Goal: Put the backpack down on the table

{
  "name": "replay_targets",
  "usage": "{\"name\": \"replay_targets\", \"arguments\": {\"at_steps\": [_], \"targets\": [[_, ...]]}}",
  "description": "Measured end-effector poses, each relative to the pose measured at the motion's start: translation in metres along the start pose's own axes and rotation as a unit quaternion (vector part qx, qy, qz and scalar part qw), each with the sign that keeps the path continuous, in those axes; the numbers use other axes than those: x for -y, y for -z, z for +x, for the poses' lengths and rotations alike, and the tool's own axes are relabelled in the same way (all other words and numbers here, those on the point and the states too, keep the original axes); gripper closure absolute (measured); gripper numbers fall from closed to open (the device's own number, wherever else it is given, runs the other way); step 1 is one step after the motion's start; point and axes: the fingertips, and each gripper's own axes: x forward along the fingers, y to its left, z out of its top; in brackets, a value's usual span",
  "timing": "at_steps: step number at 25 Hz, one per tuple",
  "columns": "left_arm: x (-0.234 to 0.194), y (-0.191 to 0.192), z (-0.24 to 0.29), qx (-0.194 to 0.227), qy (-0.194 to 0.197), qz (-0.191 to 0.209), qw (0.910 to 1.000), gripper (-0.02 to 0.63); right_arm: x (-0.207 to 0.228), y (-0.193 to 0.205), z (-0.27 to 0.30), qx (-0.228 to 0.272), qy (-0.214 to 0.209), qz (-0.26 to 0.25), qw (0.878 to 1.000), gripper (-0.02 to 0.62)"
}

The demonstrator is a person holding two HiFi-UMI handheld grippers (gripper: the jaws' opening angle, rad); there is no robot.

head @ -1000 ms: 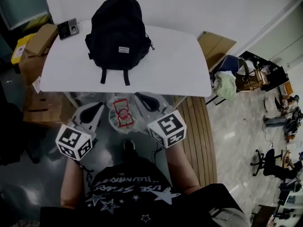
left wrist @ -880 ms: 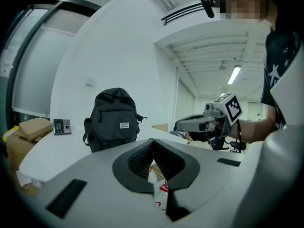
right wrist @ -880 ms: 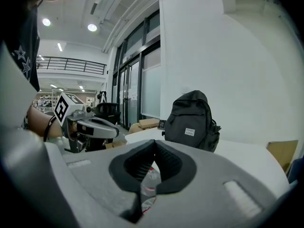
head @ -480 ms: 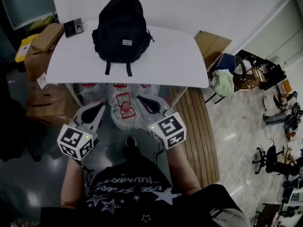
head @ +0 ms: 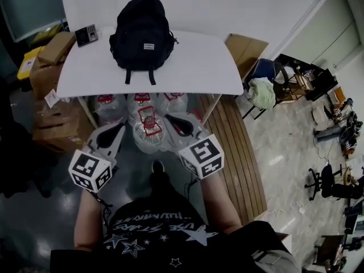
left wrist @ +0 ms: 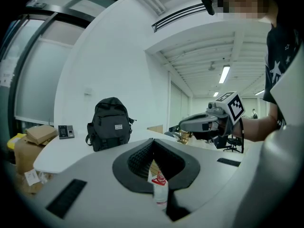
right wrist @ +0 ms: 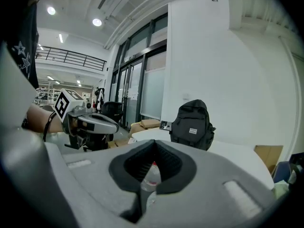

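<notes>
The black backpack stands upright on the white table, towards its left back part, straps hanging to the front edge. It also shows in the left gripper view as the backpack and in the right gripper view as the backpack. My left gripper and right gripper are both shut and empty, held side by side below the table's front edge, well apart from the bag. Each gripper sees the other: the right gripper and the left gripper.
Several large water bottles with red labels stand on the floor under the table. A small keypad device lies at the table's back left corner. Cardboard boxes pile up at left. A chair with clothes stands at right.
The table and backpack have drawn away toward the top of the head view as I moved back with both grippers; more bottles under the table show now. Both grippers stay shut.
</notes>
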Motion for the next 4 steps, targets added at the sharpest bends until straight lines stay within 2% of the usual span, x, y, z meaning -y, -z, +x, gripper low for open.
{"name": "replay_targets", "arguments": {"at_steps": [4], "targets": [[0.006, 0.001, -0.020, 0.006, 0.001, 0.003, 1.0000, 0.598, -0.017, 0.000, -0.012, 0.004, 0.011, -0.001, 1.000, 0.595]]}}
